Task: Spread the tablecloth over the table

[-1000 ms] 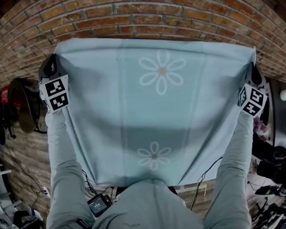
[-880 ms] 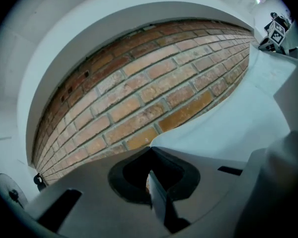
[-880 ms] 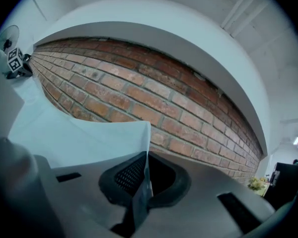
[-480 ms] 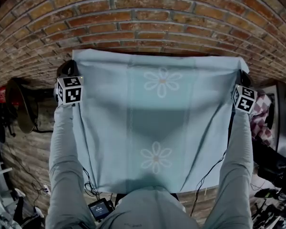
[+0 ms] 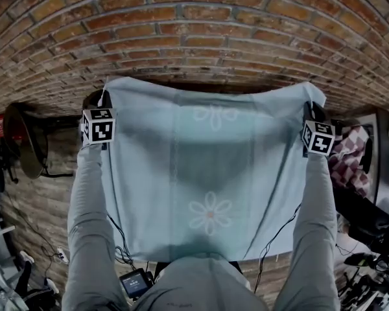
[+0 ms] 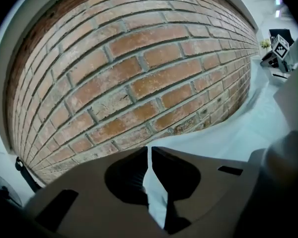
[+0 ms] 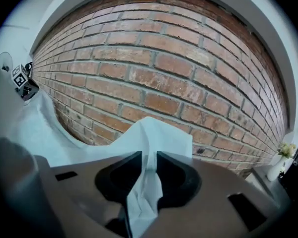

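**Left gripper (image 6: 148,150) shut tight on the cloth, right gripper (image 7: 149,155) a little open**

A red brick wall (image 5: 194,31) is seen behind everything, filling the top of the head view from 9 o'clock round to 3 o'clock. The pale blue tablecloth (image 5: 207,167) is held up in the air in front of that wall, in the middle of the view. Its top edge is stretched from one gripper to the other and dips a little near 12 o'clock. Its bottom edge hangs down at 6 o'clock, close to the person's body.

Two grey sleeves (image 5: 91,225) are raised, one at 8 o'clock and one at 4 o'clock.

The cloth's top left corner is pinched flat by the left gripper, at 10 o'clock. Only a thin slit is left between its jaws.

At 2 o'clock, the right gripper's jaws have just been opening. A small gap is seen between them, and the cloth's other top corner is bunched in it.

A marker cube (image 5: 99,126) is carried on each gripper.

A white flower (image 5: 211,212) is printed low on the cloth.
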Demonstrator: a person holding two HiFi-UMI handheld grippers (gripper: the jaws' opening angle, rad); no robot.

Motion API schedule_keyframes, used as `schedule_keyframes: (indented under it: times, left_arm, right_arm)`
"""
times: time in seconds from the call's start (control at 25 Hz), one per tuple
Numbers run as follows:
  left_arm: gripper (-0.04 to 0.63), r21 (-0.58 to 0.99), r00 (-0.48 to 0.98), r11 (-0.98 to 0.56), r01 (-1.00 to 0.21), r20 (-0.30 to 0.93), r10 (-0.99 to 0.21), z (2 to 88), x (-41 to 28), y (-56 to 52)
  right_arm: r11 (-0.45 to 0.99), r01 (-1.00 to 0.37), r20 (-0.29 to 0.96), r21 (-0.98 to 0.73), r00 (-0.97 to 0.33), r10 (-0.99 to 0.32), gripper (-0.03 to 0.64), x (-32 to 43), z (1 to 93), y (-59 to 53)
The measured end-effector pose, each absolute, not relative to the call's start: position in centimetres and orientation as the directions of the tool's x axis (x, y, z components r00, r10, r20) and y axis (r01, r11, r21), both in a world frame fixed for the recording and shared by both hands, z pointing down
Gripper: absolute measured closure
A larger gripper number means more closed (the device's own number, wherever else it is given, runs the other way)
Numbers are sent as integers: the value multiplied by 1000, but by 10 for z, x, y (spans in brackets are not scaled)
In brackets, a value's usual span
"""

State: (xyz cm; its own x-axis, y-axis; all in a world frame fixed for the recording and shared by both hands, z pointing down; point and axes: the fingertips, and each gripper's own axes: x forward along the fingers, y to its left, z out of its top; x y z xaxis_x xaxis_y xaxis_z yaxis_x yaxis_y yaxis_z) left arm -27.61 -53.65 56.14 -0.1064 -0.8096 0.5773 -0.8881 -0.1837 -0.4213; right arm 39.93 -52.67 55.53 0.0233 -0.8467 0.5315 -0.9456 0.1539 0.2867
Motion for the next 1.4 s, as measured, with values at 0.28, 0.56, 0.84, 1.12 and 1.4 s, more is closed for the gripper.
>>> schedule_keyframes:
  times: [0.28, 0.56, 0.84, 1.12, 1.4]
  left_arm:
    - [486, -387, -73, -202, -900, 590, -804, 554, -269, -516]
    - [467, -335, -48, -205, -920, 613, -789, 544, -249, -461]
    - [463, -289, -22, -204, -935, 624, -781, 536, -217, -365]
    - [465, -243, 33, -215, -946, 588, -808, 516, -146, -285]
    - [486, -116, 126, -231, -966, 570, -812, 507, -81, -214]
  right_arm:
    - [149, -958, 534, 245, 6, -845, 472, 403, 550, -505]
    - [179, -959, 527, 221, -37, -849, 473, 401, 535, -453]
    - [190, -972, 546, 137, -86, -833, 472, 387, 537, -342]
    - [164, -986, 559, 31, -119, -820, 472, 373, 552, -226]
    - [199, -979, 623, -37, -178, -762, 463, 348, 573, -140]
